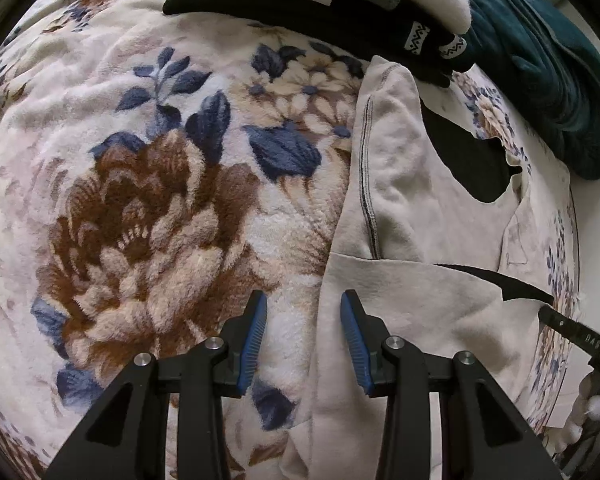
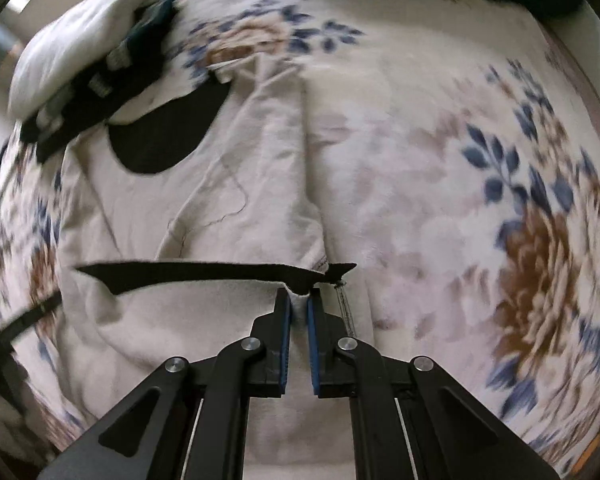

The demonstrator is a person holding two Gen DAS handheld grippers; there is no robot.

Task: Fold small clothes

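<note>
The cream garment lies spread on the flowered blanket, partly folded, with a dark lining or panel showing at its openings. In the right wrist view the same garment fills the left and middle of the frame, and the right gripper has its blue pads drawn close together on a pinch of the cloth's edge, right by the black trim. The left gripper hangs with its fingers wide apart and nothing between them, one fingertip over the blanket and the other over the garment's left border. The step in hand looks like a fold of the near edge, the right side already gripped and the left side not yet taken. The next move likely calls for the left gripper to close on the border just ahead of it, so both can carry the cloth over together. To the left the blanket is open and gives room. At the far side a pile of other clothes, black, white and dark green, touches the garment's top corner and could be dragged along.
</note>
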